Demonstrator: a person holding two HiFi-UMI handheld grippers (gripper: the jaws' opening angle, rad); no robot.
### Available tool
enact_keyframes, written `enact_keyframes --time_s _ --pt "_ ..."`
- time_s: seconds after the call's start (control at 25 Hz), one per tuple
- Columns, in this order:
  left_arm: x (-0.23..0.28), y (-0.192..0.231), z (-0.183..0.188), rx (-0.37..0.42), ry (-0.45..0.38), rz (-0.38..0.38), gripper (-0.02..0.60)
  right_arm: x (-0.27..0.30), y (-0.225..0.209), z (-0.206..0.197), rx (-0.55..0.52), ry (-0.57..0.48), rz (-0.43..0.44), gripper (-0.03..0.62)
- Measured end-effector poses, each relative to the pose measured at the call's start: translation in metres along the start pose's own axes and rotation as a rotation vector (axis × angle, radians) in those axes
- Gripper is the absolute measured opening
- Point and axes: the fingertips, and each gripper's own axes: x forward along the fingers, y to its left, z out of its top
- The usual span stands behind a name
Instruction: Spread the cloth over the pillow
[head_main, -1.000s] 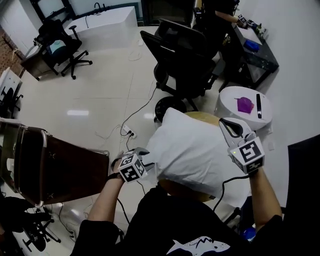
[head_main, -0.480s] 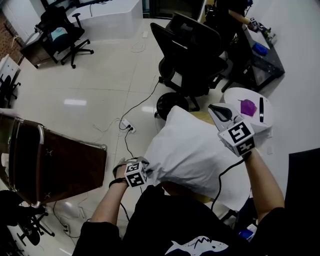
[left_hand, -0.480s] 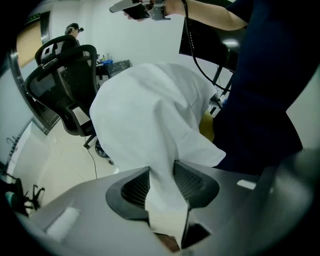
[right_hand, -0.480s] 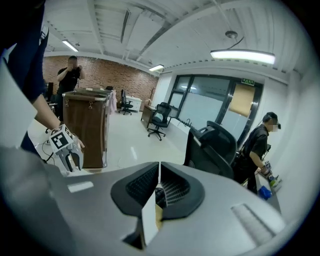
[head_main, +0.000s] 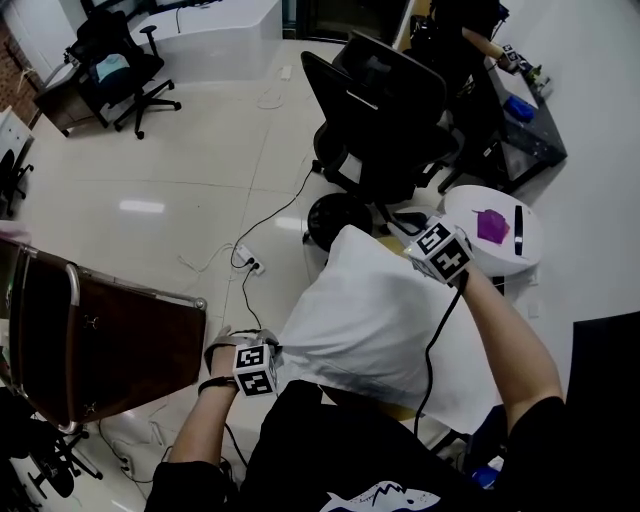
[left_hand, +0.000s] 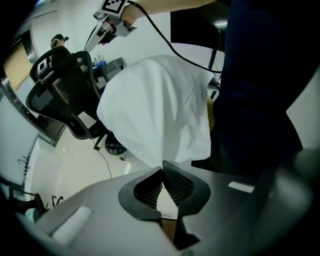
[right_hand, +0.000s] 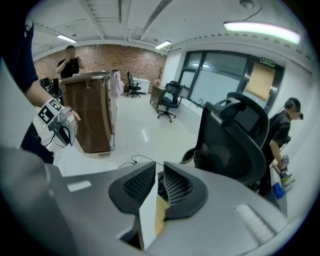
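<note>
A white cloth (head_main: 365, 320) lies draped over the pillow on a round wooden table (head_main: 400, 411); the pillow itself is hidden under it. My left gripper (head_main: 266, 342) is at the cloth's near left corner. Its jaws have just been closing and now pinch that cloth corner (left_hand: 163, 161), the cloth (left_hand: 160, 105) rising away from the tips. My right gripper (head_main: 402, 222) is at the far edge of the covered pillow, next to the black chair. Its jaws have just been opening and stand a narrow gap apart (right_hand: 159, 182), with nothing gripped between them.
A black office chair (head_main: 385, 110) stands just beyond the table. A brown cabinet with a metal frame (head_main: 110, 340) is at the left. A small white round table (head_main: 520, 262) holds a purple object at the right. Cables (head_main: 250, 262) run over the floor. A person (right_hand: 282, 130) stands behind the chair.
My left gripper has sunk down and left along the cloth's near corner and closed on it. My right gripper has swung away over the pillow to its far edge, and its jaws have parted.
</note>
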Motion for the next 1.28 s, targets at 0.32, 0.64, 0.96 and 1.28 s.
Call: enact_keyframes --time_s 0.32,0.64,0.96,1.28 --pt "0.0 0.0 0.004 0.0 -0.024 0.005 0.0 0.099 0.009 -0.023 0.091 0.156 0.146 0.108" --pt "-0.002 0.0 0.007 -0.019 -0.066 0.006 0.0 0.179 0.027 -0.065 0.178 0.348 0.257 0.138" --pt "0.0 -0.001 0.009 -0.044 -0.099 -0.009 0.0 0.208 0.052 -0.101 0.215 0.555 0.351 0.179" --pt "0.001 -0.001 0.009 -0.058 -0.118 -0.012 0.0 0.214 0.052 -0.099 0.175 0.568 0.349 0.014"
